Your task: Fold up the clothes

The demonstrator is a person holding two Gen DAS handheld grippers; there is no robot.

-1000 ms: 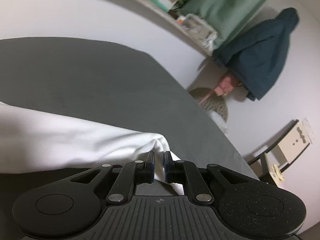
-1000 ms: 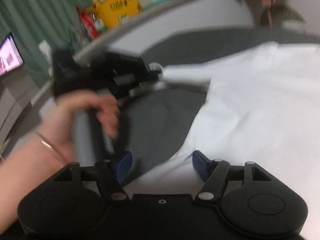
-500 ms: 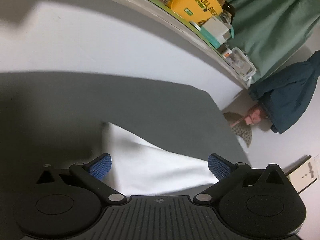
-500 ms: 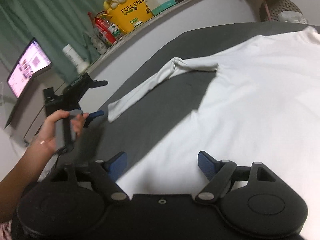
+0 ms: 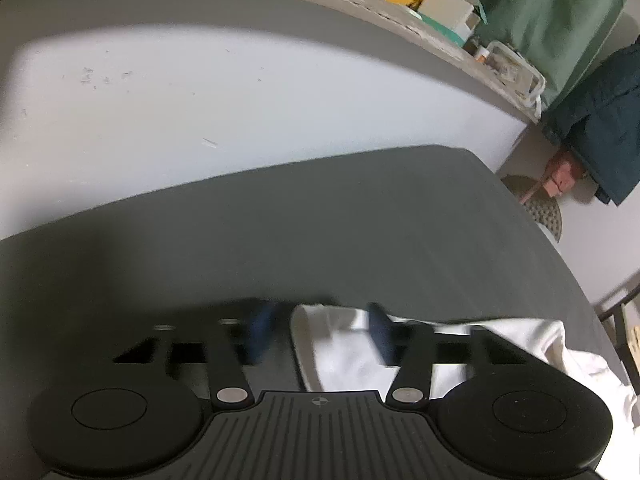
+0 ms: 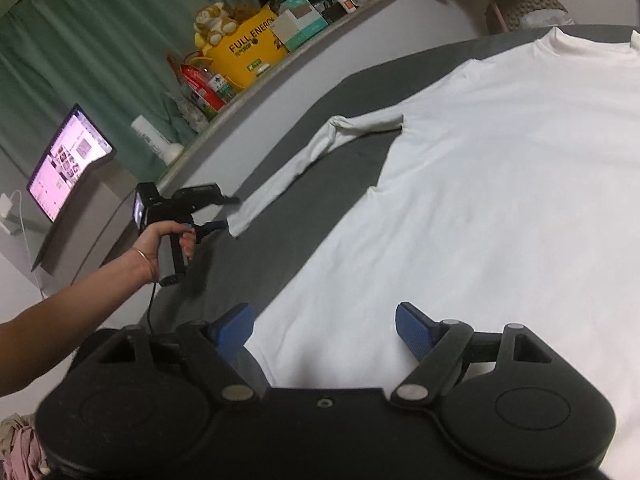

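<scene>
since the earlier frame the left gripper had released the sleeve cuff, jaws just closing partway around it; right gripper spread over the flat white shirt; yellow box held a plush toy.

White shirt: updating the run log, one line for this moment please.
white shirt: flat, sleeve out | left gripper: closing around cuff | right gripper: open over hem

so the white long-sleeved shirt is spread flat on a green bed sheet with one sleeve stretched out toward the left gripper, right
Not quite: the sheet is dark grey, not green; the green is the curtain behind. The right wrist view shows it. The white long-sleeved shirt does lie flat, its sleeve stretched toward the left gripper.
</scene>
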